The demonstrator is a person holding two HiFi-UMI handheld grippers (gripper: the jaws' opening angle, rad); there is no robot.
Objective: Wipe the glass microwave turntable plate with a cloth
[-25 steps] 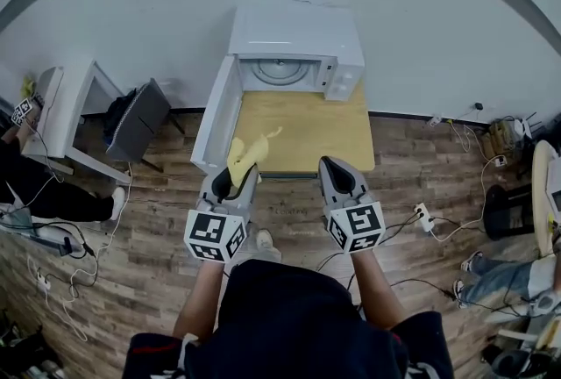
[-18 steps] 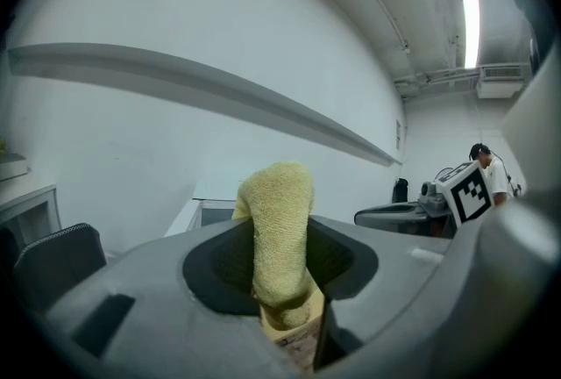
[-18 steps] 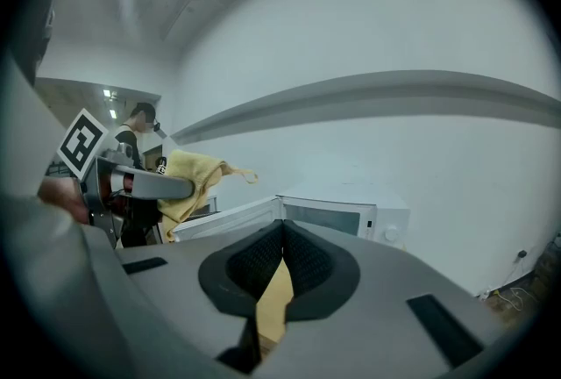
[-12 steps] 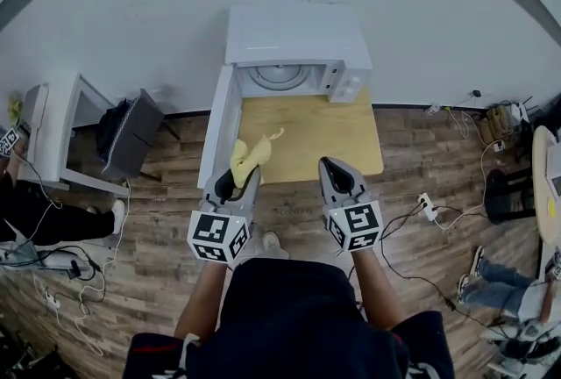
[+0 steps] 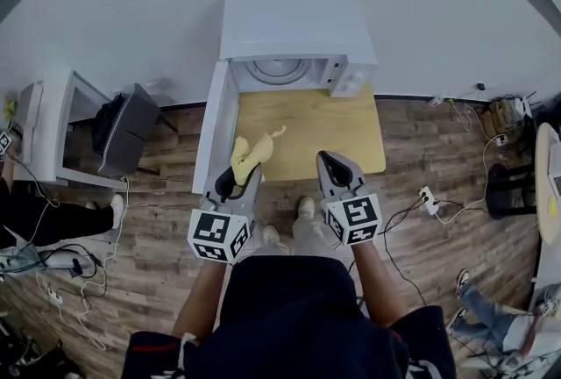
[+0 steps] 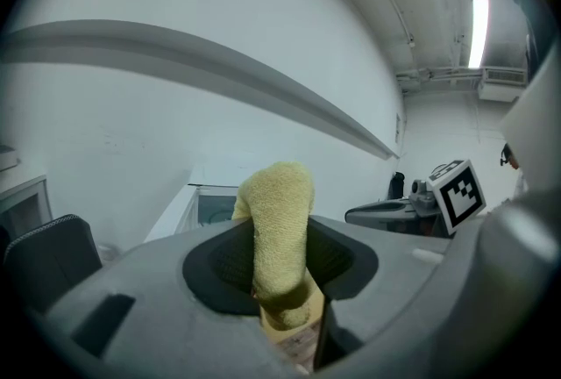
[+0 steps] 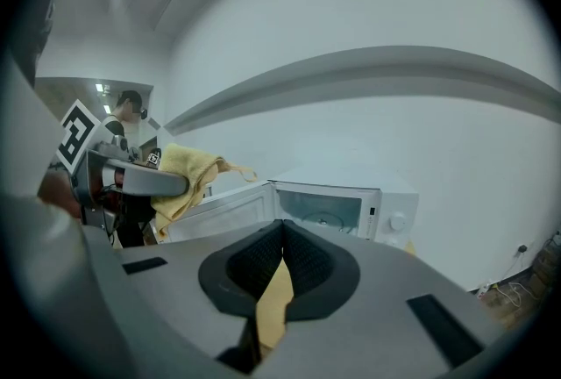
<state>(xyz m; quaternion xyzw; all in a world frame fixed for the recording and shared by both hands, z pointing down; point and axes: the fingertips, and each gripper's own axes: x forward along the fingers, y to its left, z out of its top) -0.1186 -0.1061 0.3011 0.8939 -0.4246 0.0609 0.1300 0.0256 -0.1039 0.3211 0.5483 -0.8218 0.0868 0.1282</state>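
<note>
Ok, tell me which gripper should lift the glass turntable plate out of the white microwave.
Right, probably: the right gripper is shut and empty, while the left gripper is clamped on the yellow cloth. The glass turntable plate sits inside the open white microwave.

We wear a dark navy top (image 5: 298,316), sleeves (image 5: 151,349) edged red and white; the left gripper (image 5: 247,175) and right gripper (image 5: 323,158) are grey. Fingers (image 7: 255,267) black, ribbed; marker cubes (image 5: 216,235) black-and-white.

No legible words or numbers; only square markers on left gripper's cube (image 5: 216,236) and right gripper's cube (image 5: 355,222).
</note>
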